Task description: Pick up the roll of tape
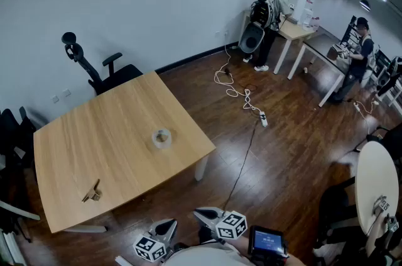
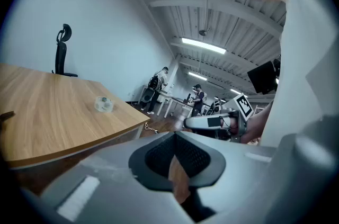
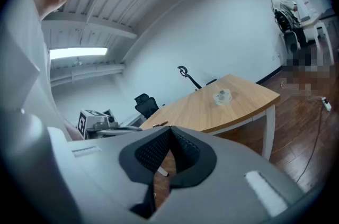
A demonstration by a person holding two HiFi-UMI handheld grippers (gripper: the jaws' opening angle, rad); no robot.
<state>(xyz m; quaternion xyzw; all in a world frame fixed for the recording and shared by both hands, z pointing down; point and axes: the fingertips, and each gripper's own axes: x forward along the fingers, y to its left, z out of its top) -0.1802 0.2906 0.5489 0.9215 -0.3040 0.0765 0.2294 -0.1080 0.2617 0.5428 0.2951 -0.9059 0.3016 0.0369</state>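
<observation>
The roll of clear tape (image 1: 162,138) lies flat near the right side of the wooden table (image 1: 94,133). It shows small and far off in the left gripper view (image 2: 104,104) and the right gripper view (image 3: 222,96). Both grippers hang below the table's near edge, well short of the tape. My left gripper (image 1: 167,227) (image 2: 176,151) is shut with nothing in it. My right gripper (image 1: 205,216) (image 3: 167,149) also looks shut and empty. Each gripper appears in the other's view: the right gripper (image 2: 212,122) and the left gripper (image 3: 98,122).
A small brown clip-like object (image 1: 92,192) lies at the table's near left. A black office chair (image 1: 94,73) stands behind the table. A cable (image 1: 242,98) with a power strip (image 1: 262,120) crosses the wooden floor. Two people (image 1: 271,13) work at far desks. A round white table (image 1: 375,183) stands at right.
</observation>
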